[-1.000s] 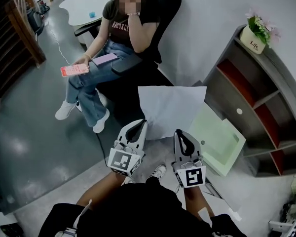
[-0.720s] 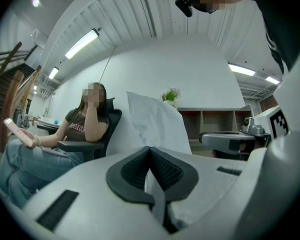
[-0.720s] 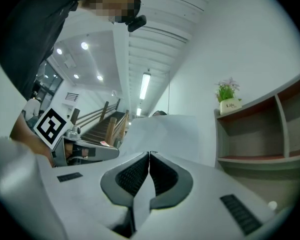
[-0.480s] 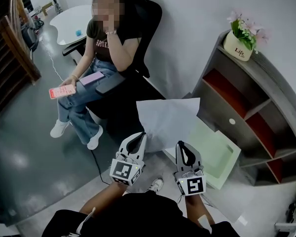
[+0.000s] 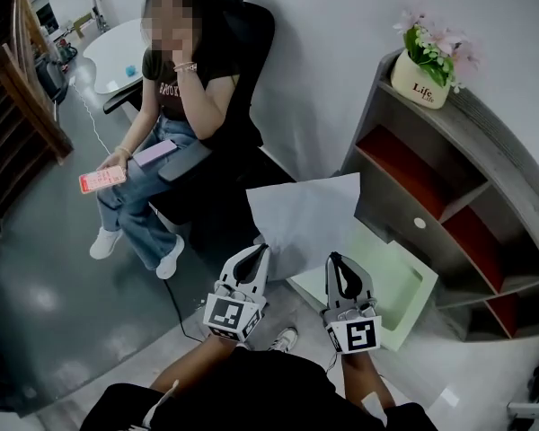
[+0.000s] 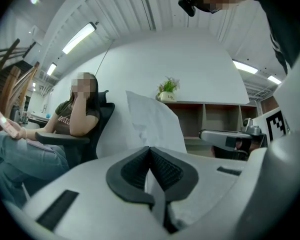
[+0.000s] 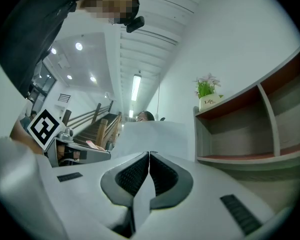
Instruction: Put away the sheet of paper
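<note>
Paper (image 5: 305, 214), left of shelf unit (image 5: 499, 146), looks light, floppy; I've left tongs (image 5: 259, 251) and right tongs (image 5: 333, 259) clenched on its bottom edge.

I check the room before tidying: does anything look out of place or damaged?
A pale green tray lies on the floor beside the shelf, at an angle to it, which looks out of place. The sheet of paper looks whole.

Grey floor (image 5: 36, 312) bearing a curved shelf unit (image 5: 449, 196). A flower pot (image 5: 420, 79) stands on the unit's top. A pale green tray (image 5: 404, 285) lies on the floor just beside the unit's foot. An office chair (image 5: 251, 70) stands near the unit.
</note>
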